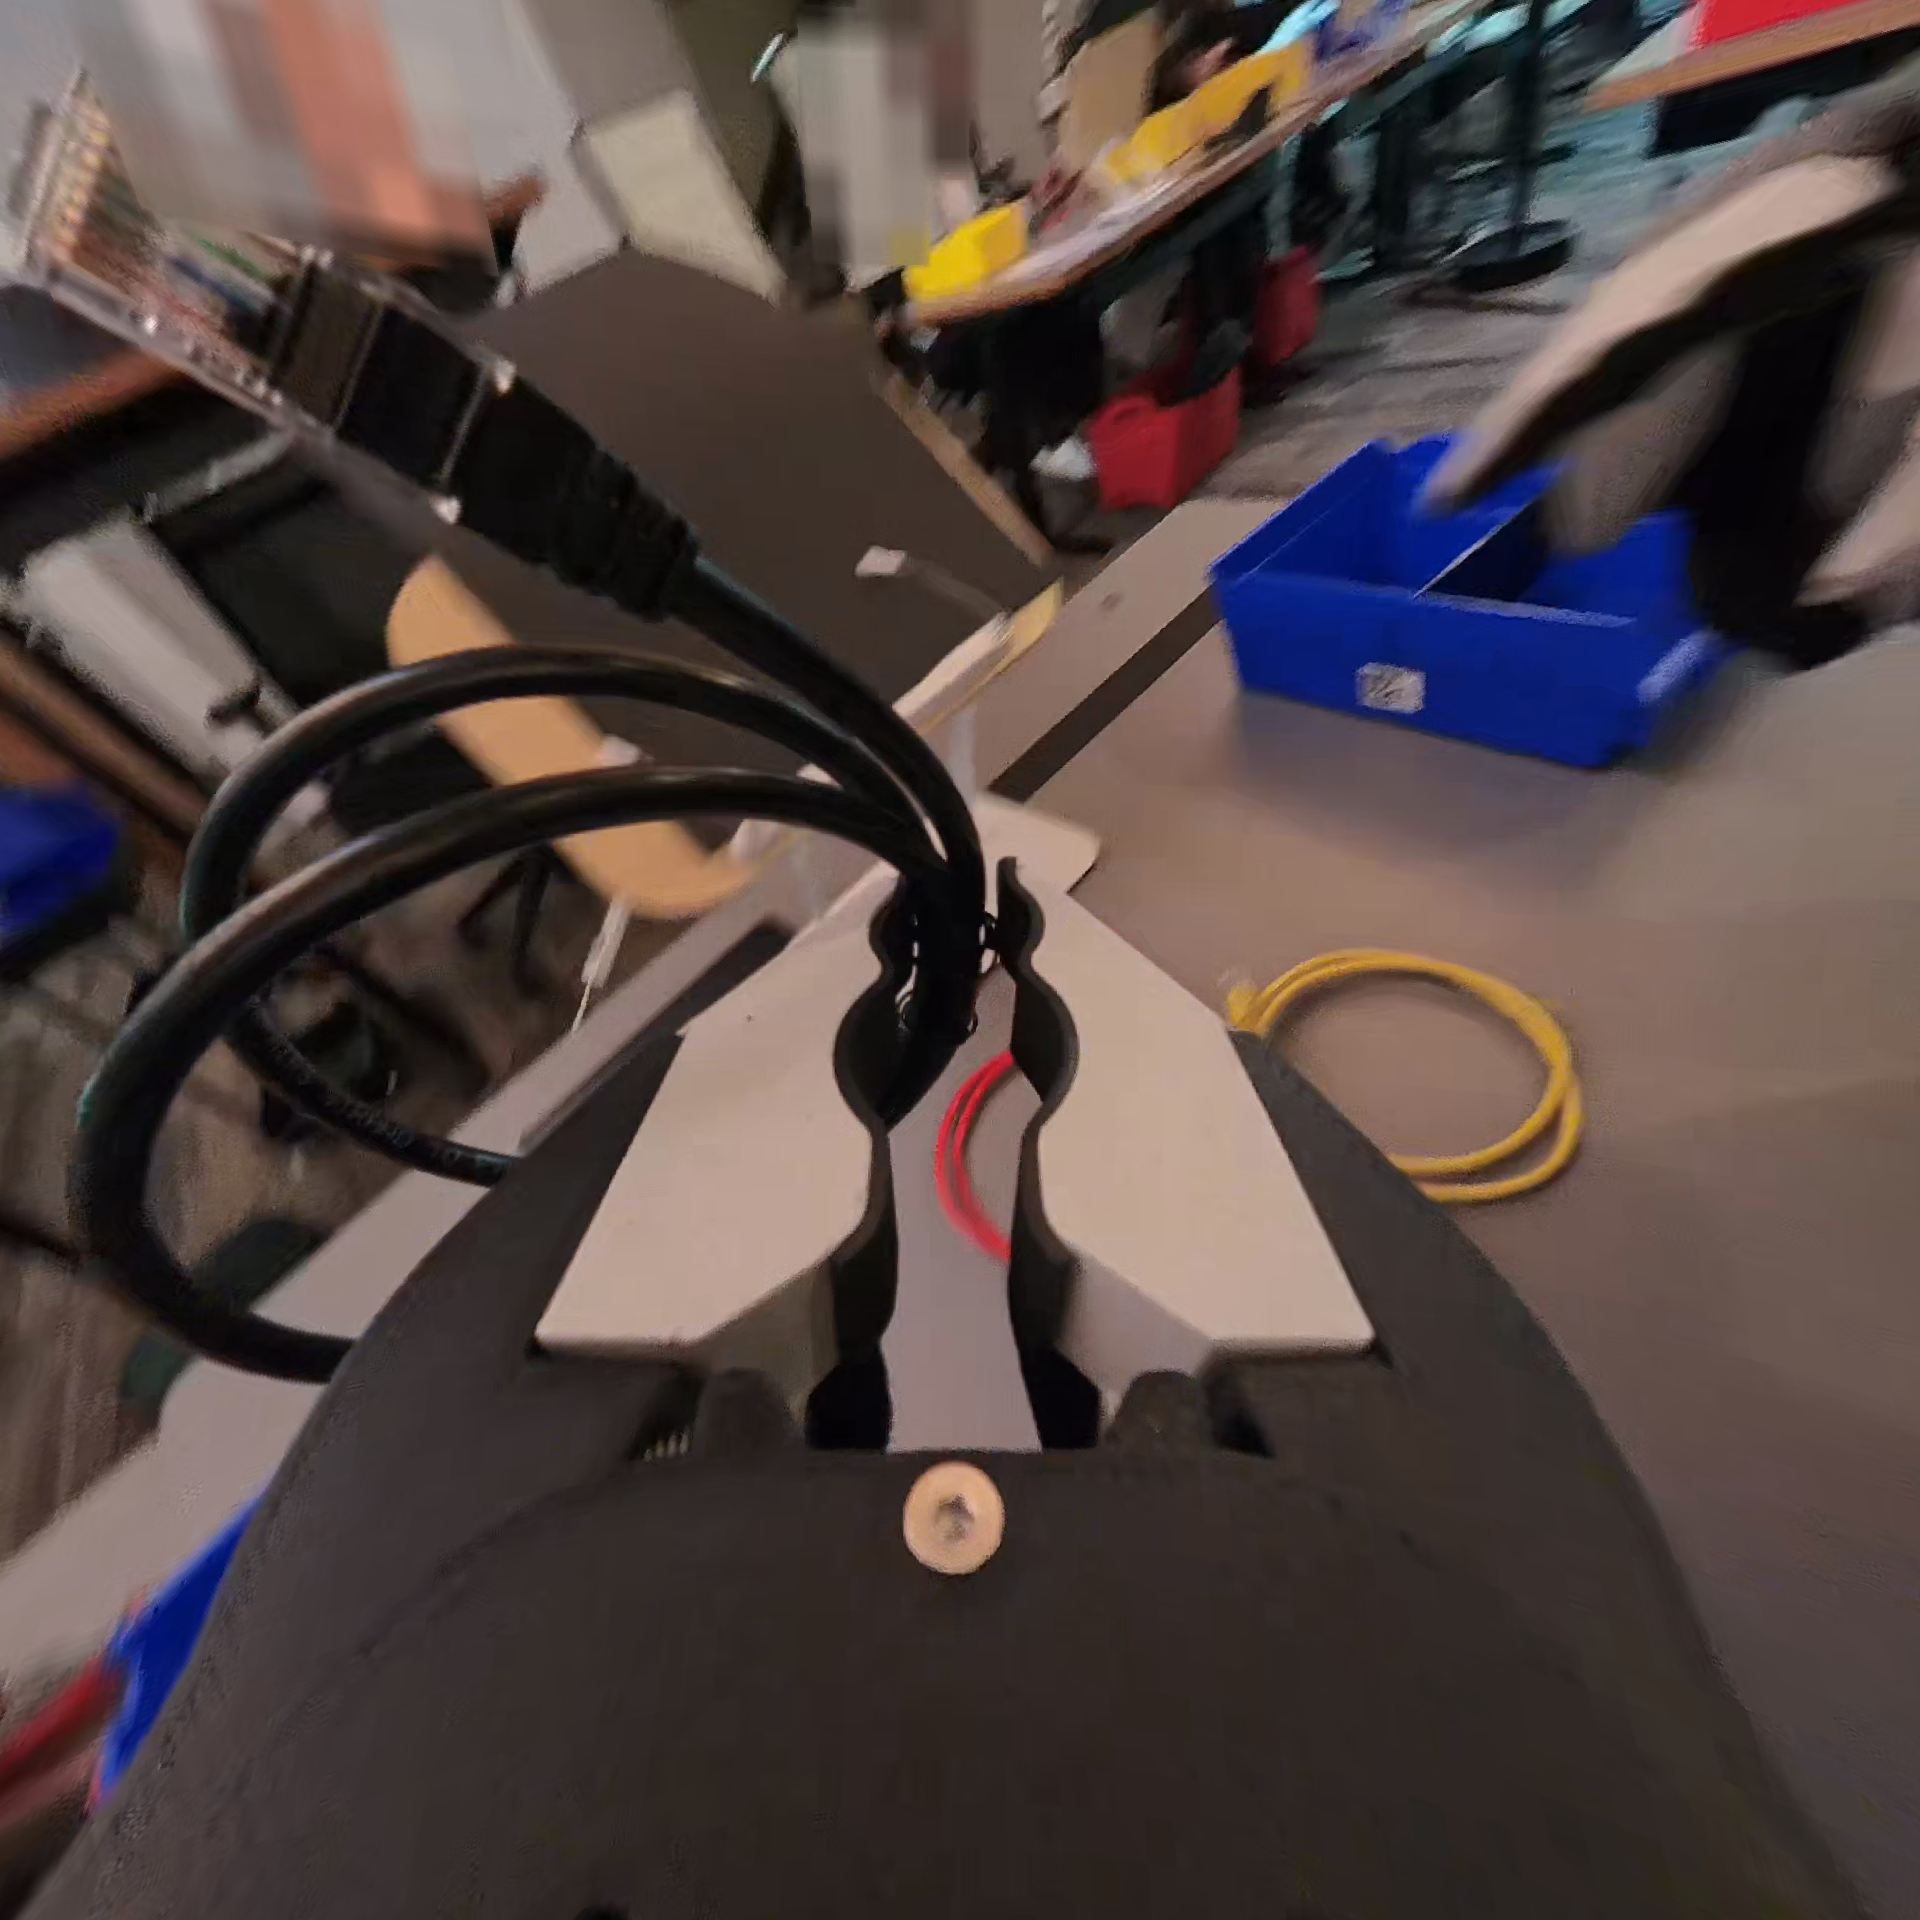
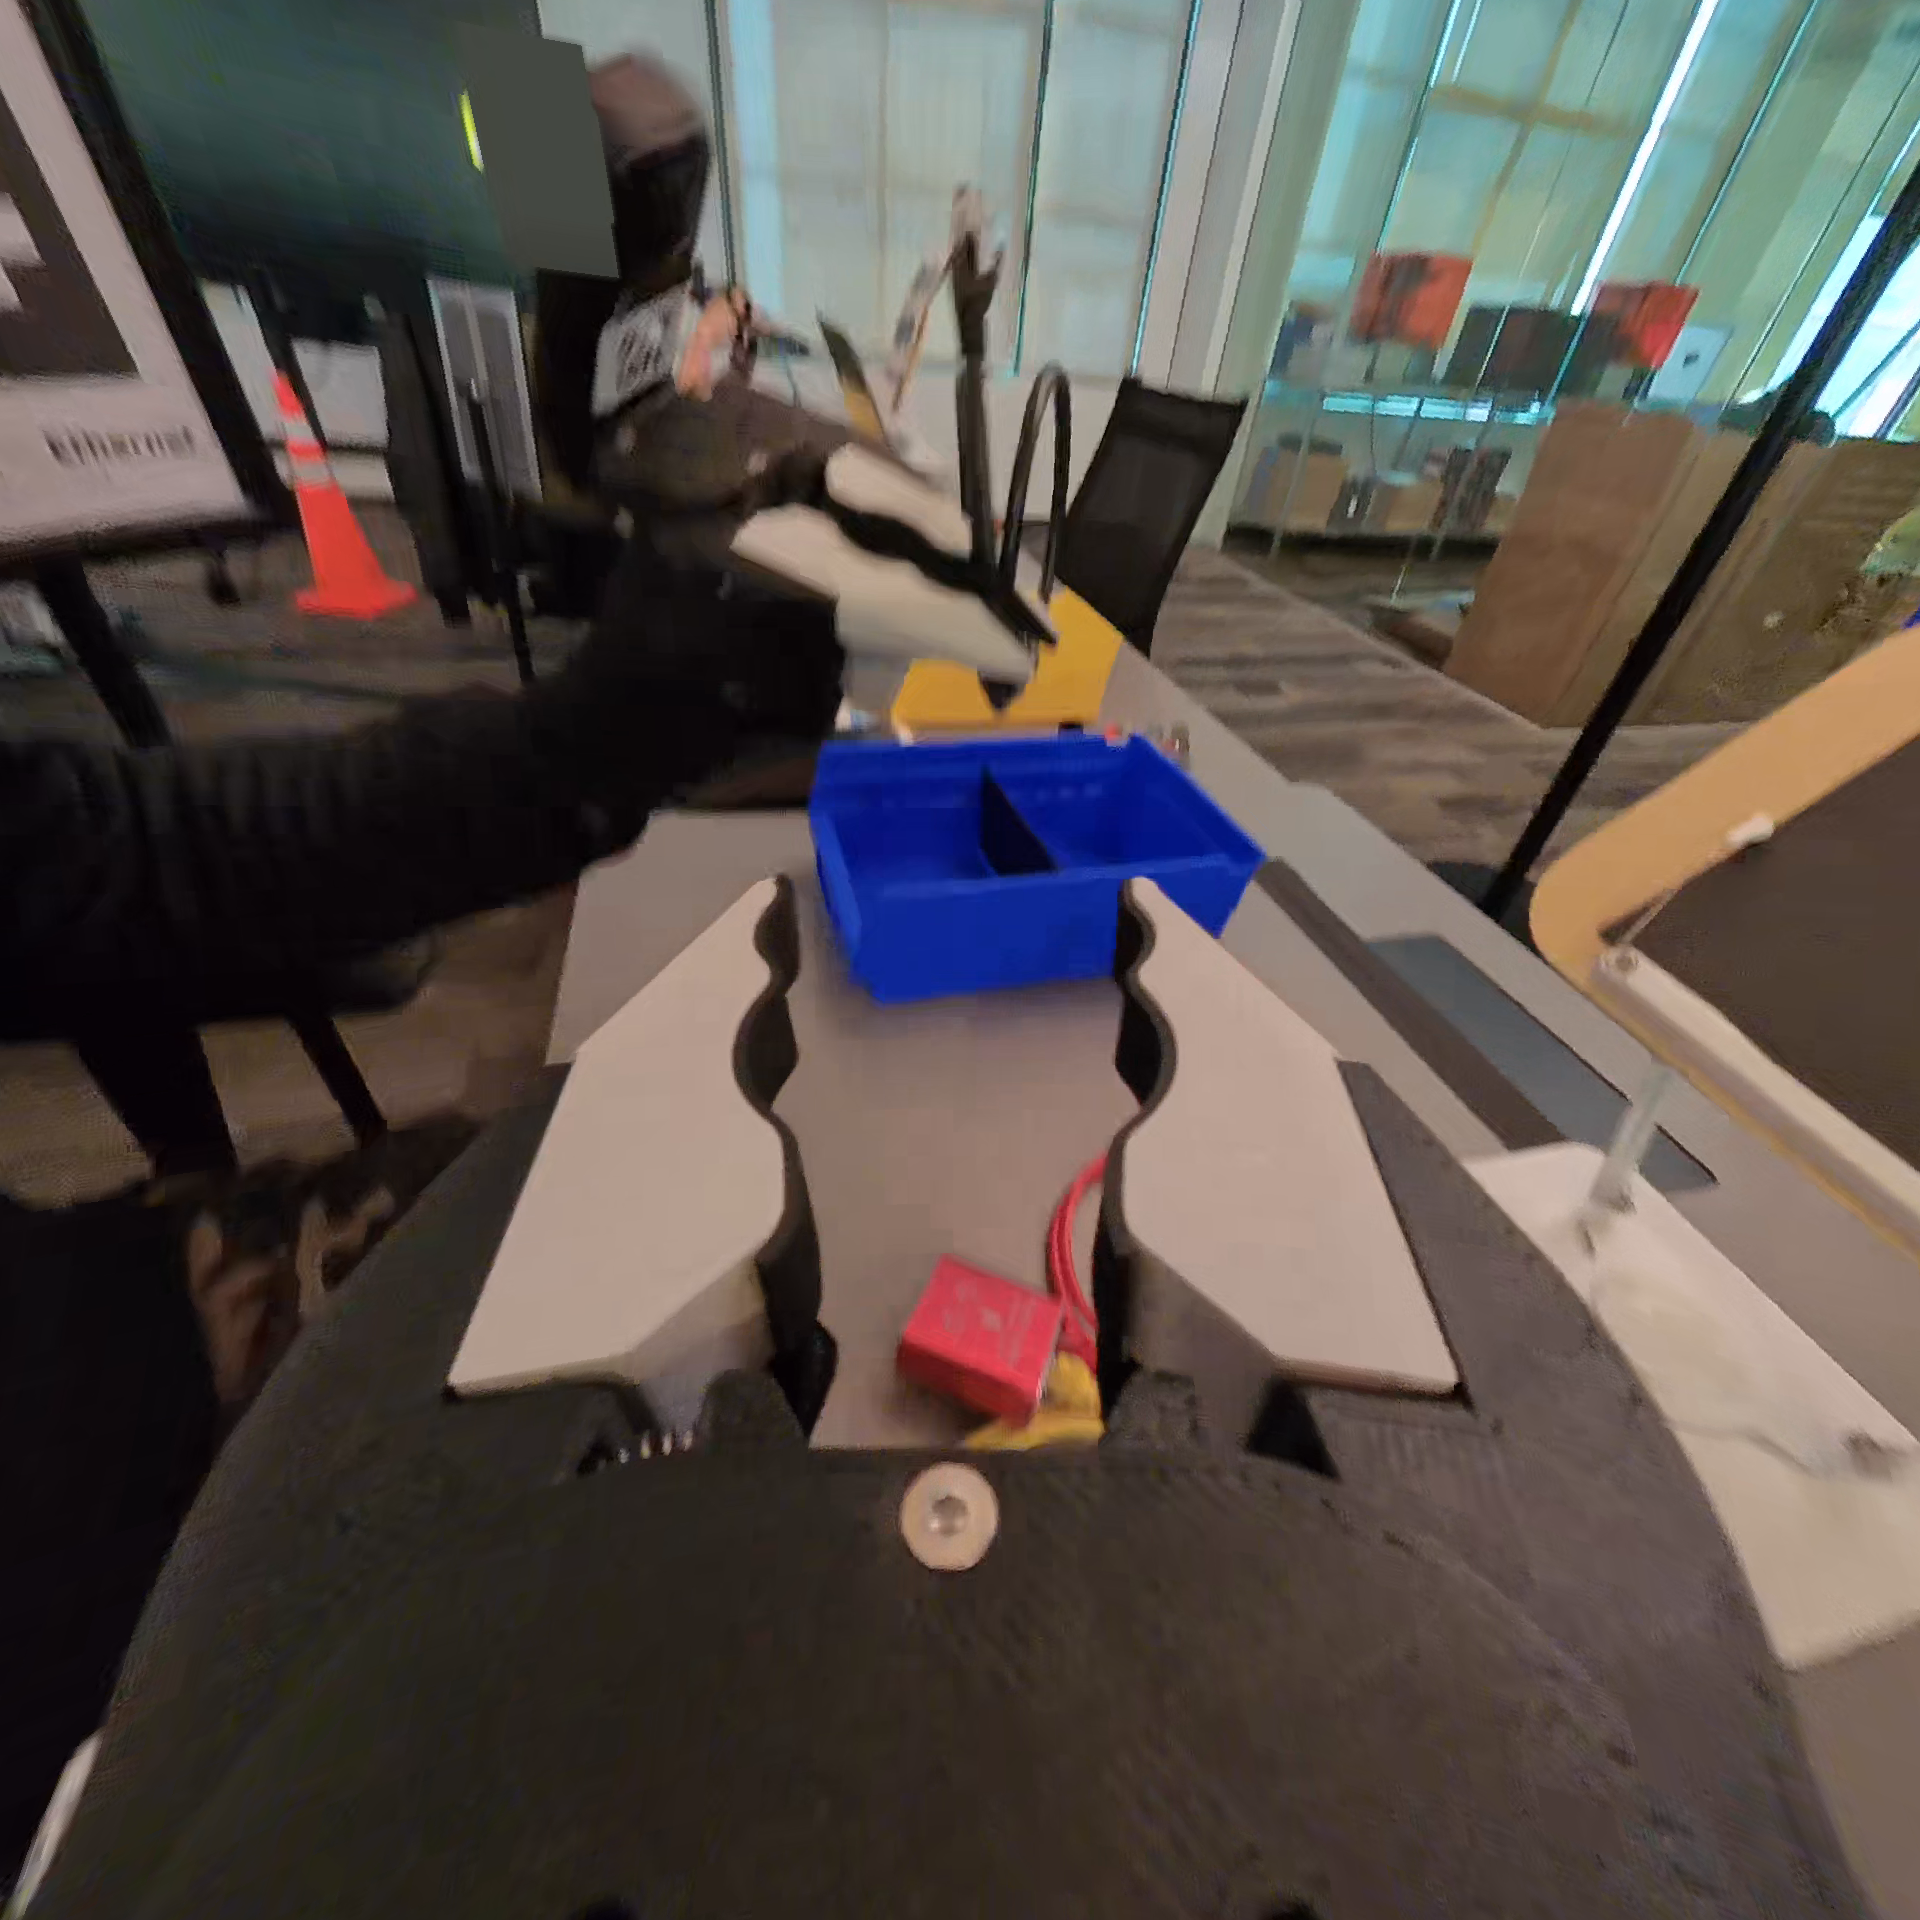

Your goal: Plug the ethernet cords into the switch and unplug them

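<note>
Left gripper [image 1: 961, 971] jaws clamped around coiled black cord [image 1: 436, 842]; right gripper [image 2: 951, 997] jaws apart, empty.

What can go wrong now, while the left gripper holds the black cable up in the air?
1. The left gripper pinches the black cable at its bundled loops, far from the plug, so the plug may swing and be hard to aim.
2. The loose loops might snag.
3. The open right gripper hovers above the red switch and could knock it.

Black grippers, scalloped grey fingers [image 2: 644, 1122]
</note>
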{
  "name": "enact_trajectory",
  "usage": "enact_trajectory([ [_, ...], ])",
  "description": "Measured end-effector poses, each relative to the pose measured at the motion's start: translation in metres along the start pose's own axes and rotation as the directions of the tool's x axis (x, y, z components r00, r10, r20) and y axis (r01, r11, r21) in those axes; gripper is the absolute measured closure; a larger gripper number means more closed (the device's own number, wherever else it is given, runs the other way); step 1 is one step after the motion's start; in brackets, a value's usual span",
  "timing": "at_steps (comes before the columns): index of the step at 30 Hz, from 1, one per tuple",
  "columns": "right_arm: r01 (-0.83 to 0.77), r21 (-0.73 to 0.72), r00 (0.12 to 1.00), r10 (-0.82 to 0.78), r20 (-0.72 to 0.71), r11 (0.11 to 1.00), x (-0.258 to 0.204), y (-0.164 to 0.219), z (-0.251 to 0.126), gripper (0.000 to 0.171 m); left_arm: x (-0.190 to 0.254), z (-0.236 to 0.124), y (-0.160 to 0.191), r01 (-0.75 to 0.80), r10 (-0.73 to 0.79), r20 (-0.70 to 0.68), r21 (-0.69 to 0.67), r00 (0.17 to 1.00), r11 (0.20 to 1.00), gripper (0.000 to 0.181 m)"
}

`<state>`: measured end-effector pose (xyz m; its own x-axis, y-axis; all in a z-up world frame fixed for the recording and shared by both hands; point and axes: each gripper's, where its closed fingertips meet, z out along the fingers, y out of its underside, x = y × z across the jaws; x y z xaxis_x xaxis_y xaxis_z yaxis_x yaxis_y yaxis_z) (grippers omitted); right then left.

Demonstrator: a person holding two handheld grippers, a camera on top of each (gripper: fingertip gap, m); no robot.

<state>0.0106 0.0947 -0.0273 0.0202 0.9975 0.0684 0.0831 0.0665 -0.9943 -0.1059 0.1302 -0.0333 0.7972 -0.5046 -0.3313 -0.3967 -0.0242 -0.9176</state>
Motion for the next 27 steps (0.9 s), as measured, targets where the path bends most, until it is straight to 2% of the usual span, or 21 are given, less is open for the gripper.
enact_trajectory([
  [3,-0.051,0.069,0.998,0.049,0.034,0.996,0.008,-0.024,0.019,0.09,0.047,0.015,-0.039,-0.08,0.092,-0.102,0.115,0.99,0.99,0.169],
  [4,-0.09,0.088,0.994,0.084,0.07,0.992,0.008,-0.029,0.024,0.086,0.059,0.019,-0.048,-0.092,0.112,-0.13,0.15,0.985,0.984,0.169],
  [6,-0.167,0.156,0.98,0.147,0.134,0.974,0.008,-0.044,0.03,0.089,0.079,0.026,-0.055,-0.109,0.141,-0.181,0.177,0.973,0.978,0.169],
  [8,-0.193,0.188,0.972,0.162,0.169,0.963,0.006,-0.05,0.033,0.099,0.094,0.032,-0.053,-0.128,0.168,-0.23,0.177,0.959,0.976,0.168],
  [9,-0.174,0.175,0.974,0.143,0.178,0.969,0.003,-0.047,0.036,0.11,0.099,0.034,-0.051,-0.138,0.179,-0.238,0.178,0.955,0.974,0.168],
  [12,-0.102,0.128,0.977,0.075,0.2,0.986,-0.012,-0.036,0.043,0.156,0.108,0.038,-0.045,-0.153,0.195,-0.266,0.171,0.944,0.973,0.166],
  [13,-0.069,0.118,0.981,0.046,0.187,0.991,-0.015,-0.033,0.046,0.162,0.11,0.038,-0.043,-0.148,0.193,-0.276,0.176,0.942,0.973,0.167],
  [15,-0.017,0.117,0.985,-0.004,0.173,0.993,-0.02,-0.03,0.049,0.164,0.113,0.04,-0.04,-0.137,0.185,-0.297,0.174,0.937,0.975,0.168],
  [17,-0.026,0.131,0.99,0.007,0.139,0.991,-0.017,-0.032,0.049,0.164,0.113,0.041,-0.037,-0.123,0.169,-0.308,0.162,0.936,0.979,0.159],
  [22,-0.013,0.155,0.997,0.001,0.072,0.988,0.002,-0.036,0.029,0.165,0.103,0.025,-0.037,-0.118,0.173,-0.343,0.175,0.923,0.977,0.155],
  [25,0.139,0.008,0.99,-0.139,0.016,0.99,0.008,-0.02,0.02,0.166,0.087,0.009,-0.04,-0.112,0.168,-0.362,0.17,0.917,0.979,0.156],
  [27,0.254,-0.098,0.967,-0.25,0.043,0.962,0.003,-0.006,0.015,0.165,0.066,-0.002,-0.048,-0.072,0.131,-0.317,0.19,0.939,0.979,0.155],
])
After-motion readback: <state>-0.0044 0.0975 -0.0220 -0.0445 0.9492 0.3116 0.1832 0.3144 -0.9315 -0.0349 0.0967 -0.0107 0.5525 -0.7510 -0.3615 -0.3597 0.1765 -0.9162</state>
